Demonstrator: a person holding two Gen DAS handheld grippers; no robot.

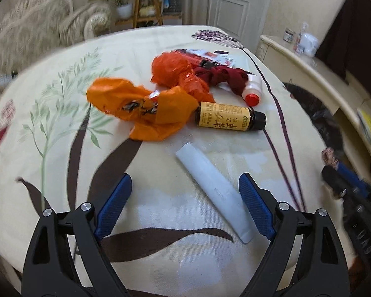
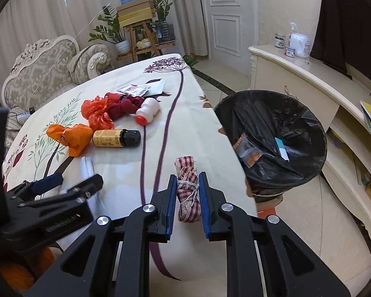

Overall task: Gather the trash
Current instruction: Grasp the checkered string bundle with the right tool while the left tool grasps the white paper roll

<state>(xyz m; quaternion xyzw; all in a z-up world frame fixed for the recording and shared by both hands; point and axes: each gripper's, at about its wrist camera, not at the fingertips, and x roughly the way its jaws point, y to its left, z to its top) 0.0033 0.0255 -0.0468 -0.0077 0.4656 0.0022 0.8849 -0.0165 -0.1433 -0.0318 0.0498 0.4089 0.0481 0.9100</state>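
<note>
Held item: your right gripper [image 2: 187, 205] is clamped on a checked cloth bundle [image 2: 188, 188], tied round the middle with white string; both blue pads press its sides.
Bundle axis: it runs lengthwise along the fingers, its far end sticking out past the tips, over the worktop [image 2: 200, 133] near the right edge.
Bin direction: the black-lined trash bin [image 2: 272, 123] stands off the worktop's right edge, to the right and a little farther than the bundle; its mouth is open, with a few scraps already inside.
Nearer arm: your right one is clearly the nearer to the bin; the left works farther left.
Coming move: I judge you need to carry the bundle rightward past the worktop edge until it hangs over the bin mouth, then part the fingers.
Left gripper: your left gripper [image 1: 185, 205] is spread wide and holds nothing.
Left target: a flat white sleeve [image 1: 215, 190] lies on the worktop between its fingers, slanting from far-left to near-right; its near end lies just beside the right finger, though contact cannot be told.
Remaining trash: farther on lie an orange bag [image 1: 141, 109], an amber bottle [image 1: 231, 120] on its side, a red-orange bag [image 1: 178, 71], dark red cloth [image 1: 225, 76] and a white red-capped bottle [image 1: 253, 90].
</note>
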